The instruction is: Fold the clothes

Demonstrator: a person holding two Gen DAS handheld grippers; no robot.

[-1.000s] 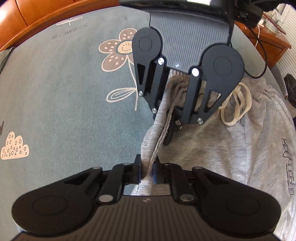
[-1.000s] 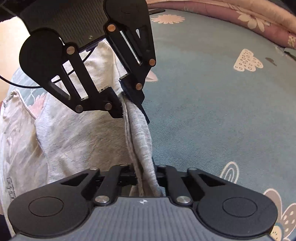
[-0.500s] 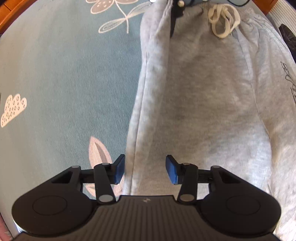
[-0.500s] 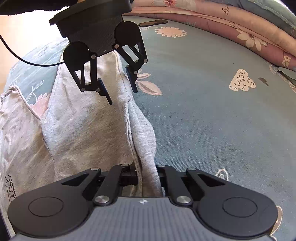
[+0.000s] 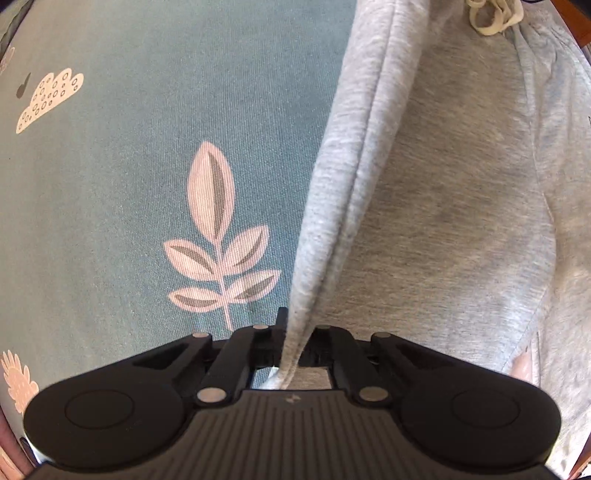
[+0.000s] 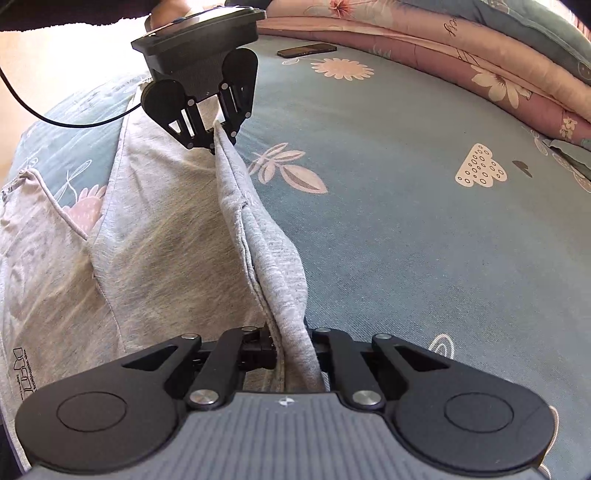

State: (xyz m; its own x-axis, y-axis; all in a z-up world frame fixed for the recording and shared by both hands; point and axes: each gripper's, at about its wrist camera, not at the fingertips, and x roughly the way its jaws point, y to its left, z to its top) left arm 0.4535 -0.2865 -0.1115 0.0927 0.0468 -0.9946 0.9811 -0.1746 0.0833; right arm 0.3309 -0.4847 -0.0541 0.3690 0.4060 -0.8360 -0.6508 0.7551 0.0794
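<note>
Left gripper pose: the black two-finger left gripper [image 5: 291,341] points steeply down at the bed; seen from the right wrist view it hangs [image 6: 216,142] at the far end of the raised fabric edge.
Left gripper state: its jaws have just been closing and are now clamped together on the seamed side edge of the light grey jersey sweatpants [image 5: 436,206], which rises as a narrow ridge into them.
Right gripper pose: the black two-finger right gripper [image 6: 295,360] tilts forward and downward, nearer the onlooker along the same edge.
Right gripper state: all but closed, pinching the same grey folded edge [image 6: 273,258] between its pads.
Task item location: the sweatpants lie on the teal bedsheet with pink leaf and cloud print [image 5: 147,147], one side edge lifted taut between the two grippers, the rest spread flat.
Left wrist view only: the cream drawstring [image 5: 493,16] bunched at the waistband, at the top edge; a pink leaf sprig print just beside the lifted edge.
Right wrist view only: a dark flat phone [image 6: 306,50] lying on the sheet beyond the left gripper; a pink floral quilt [image 6: 480,70] folded along the far side; a black cable [image 6: 55,120] trailing from the left gripper; a small dark printed logo [image 6: 24,369] on the trouser cloth at lower left.
</note>
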